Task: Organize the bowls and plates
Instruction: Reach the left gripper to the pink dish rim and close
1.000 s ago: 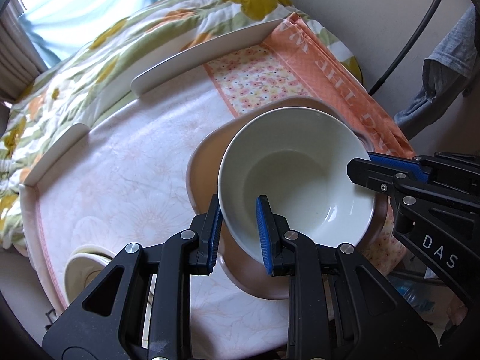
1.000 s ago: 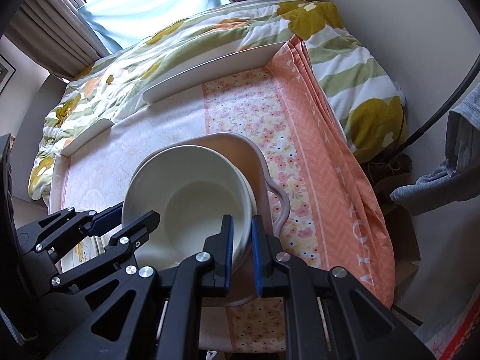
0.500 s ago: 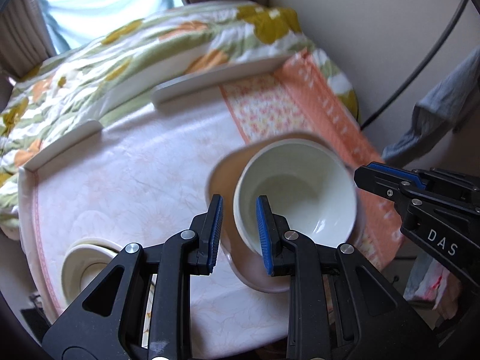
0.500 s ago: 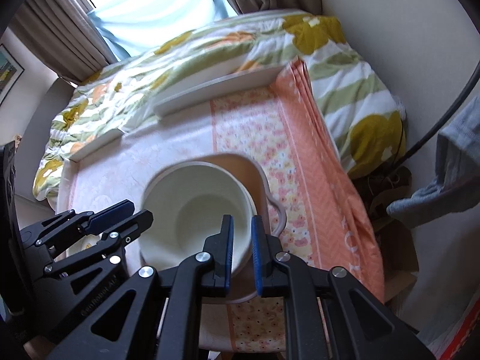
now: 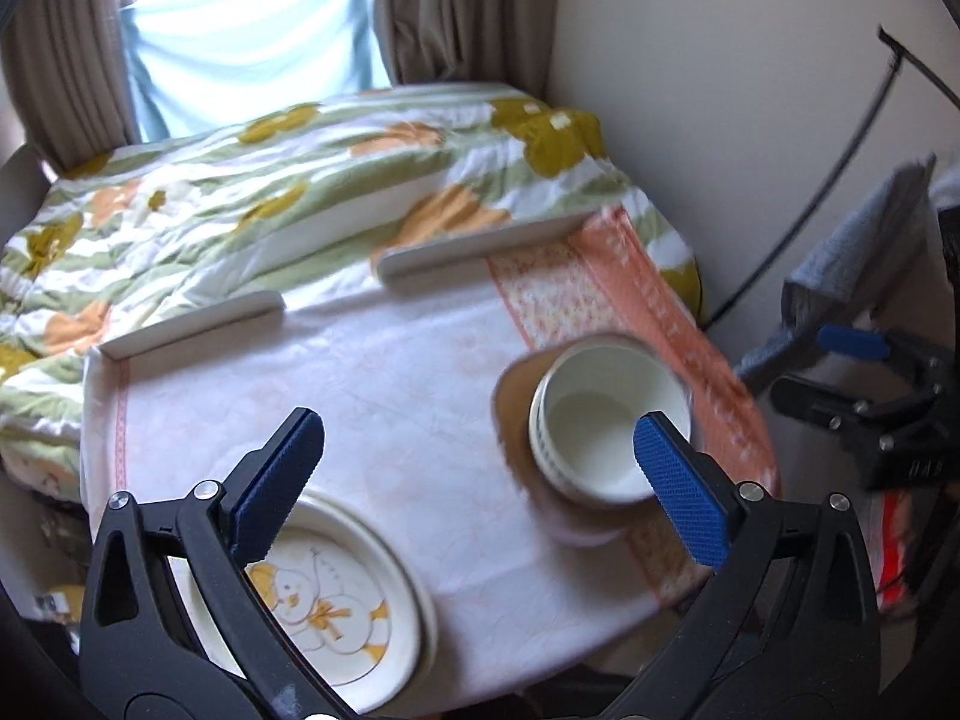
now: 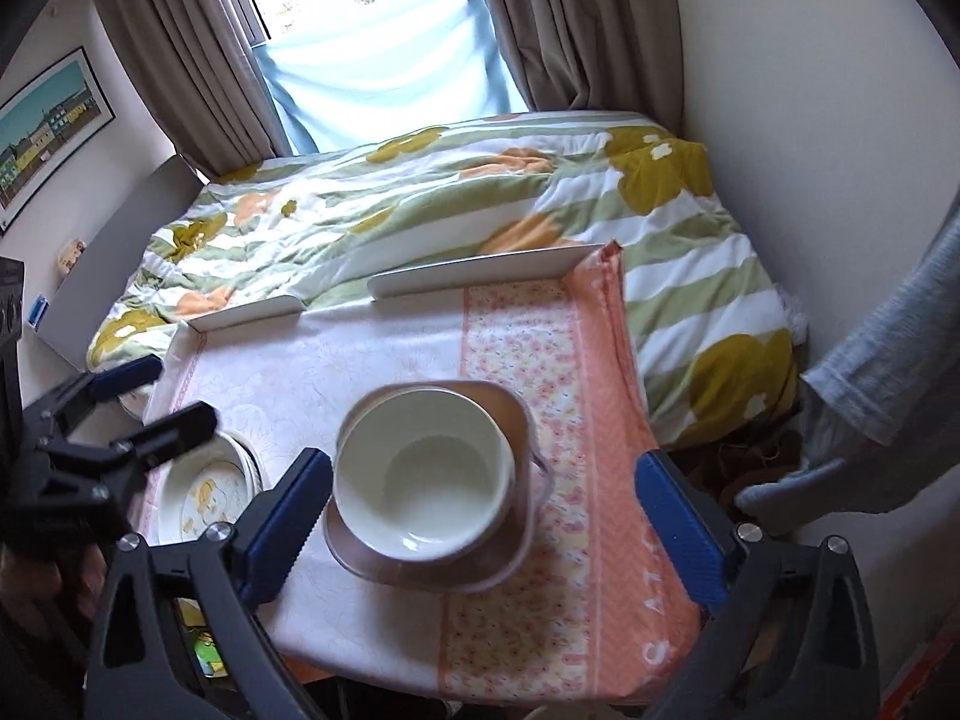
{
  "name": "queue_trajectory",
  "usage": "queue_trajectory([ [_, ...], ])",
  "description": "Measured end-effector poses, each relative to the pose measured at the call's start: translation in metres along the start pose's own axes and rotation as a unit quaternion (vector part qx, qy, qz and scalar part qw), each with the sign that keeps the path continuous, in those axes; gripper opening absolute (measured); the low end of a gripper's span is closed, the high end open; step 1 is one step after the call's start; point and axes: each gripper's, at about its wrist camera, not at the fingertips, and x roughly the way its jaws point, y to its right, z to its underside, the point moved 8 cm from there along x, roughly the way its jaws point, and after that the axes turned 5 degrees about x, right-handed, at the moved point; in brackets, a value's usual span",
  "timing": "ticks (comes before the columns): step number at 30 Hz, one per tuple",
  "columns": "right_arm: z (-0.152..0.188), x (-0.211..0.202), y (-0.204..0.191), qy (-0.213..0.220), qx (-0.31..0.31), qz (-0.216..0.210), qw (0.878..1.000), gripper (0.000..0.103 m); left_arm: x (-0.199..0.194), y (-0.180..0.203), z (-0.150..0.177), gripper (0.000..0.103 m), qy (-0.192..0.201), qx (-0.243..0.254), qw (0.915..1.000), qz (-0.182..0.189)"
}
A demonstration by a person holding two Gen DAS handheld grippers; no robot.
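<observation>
A stack of white bowls (image 6: 423,474) sits in a brown plate (image 6: 510,414) on the round table; it also shows in the left wrist view (image 5: 606,426). White plates with a bear drawing (image 5: 336,594) lie at the table's front left, also seen in the right wrist view (image 6: 207,495). My left gripper (image 5: 480,480) is open and empty, raised above the table between the plates and the bowls. My right gripper (image 6: 480,516) is open and empty, raised over the bowls.
The table (image 6: 372,372) has a white cloth with an orange flowered strip (image 6: 540,360) on its right side. A bed with a flowered quilt (image 6: 420,198) lies behind it. A wall is to the right, with grey cloth (image 5: 852,258) hanging there.
Both grippers opened, let go of the bowl and pulled up and back from the table. The bowl now rests on the stack in the brown plate.
</observation>
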Motion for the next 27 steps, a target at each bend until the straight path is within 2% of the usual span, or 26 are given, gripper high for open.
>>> queue_trajectory([
  [3,0.014,0.002,0.015,-0.021,-0.001,0.047,0.999,0.1,0.017,0.001,0.024,0.103,-0.042,0.009,0.9989,0.016],
  [7,0.03,0.022,0.028,-0.068,-0.017,0.073,0.995,0.1,0.044,0.007,0.05,0.103,-0.088,0.013,0.9954,0.036],
  [14,0.043,0.079,0.038,-0.13,-0.032,0.072,0.988,0.099,0.095,0.014,0.069,0.099,-0.148,0.037,0.9878,0.031],
  [16,0.045,0.093,0.037,-0.145,-0.047,0.072,0.986,0.09,0.106,0.015,0.074,0.095,-0.163,0.035,0.9853,0.034],
  [20,0.046,0.108,0.038,-0.163,-0.07,0.076,0.981,0.081,0.119,0.019,0.073,0.09,-0.173,0.029,0.9834,0.044],
  [22,0.048,0.112,0.037,-0.169,-0.076,0.069,0.98,0.074,0.126,0.022,0.073,0.081,-0.183,0.031,0.9816,0.043],
  [26,0.048,0.125,0.031,-0.181,-0.092,0.054,0.978,0.063,0.139,0.024,0.072,0.074,-0.188,0.03,0.9811,0.033],
  [27,0.048,0.127,0.03,-0.183,-0.097,0.051,0.977,0.059,0.142,0.025,0.072,0.07,-0.19,0.031,0.9808,0.033],
])
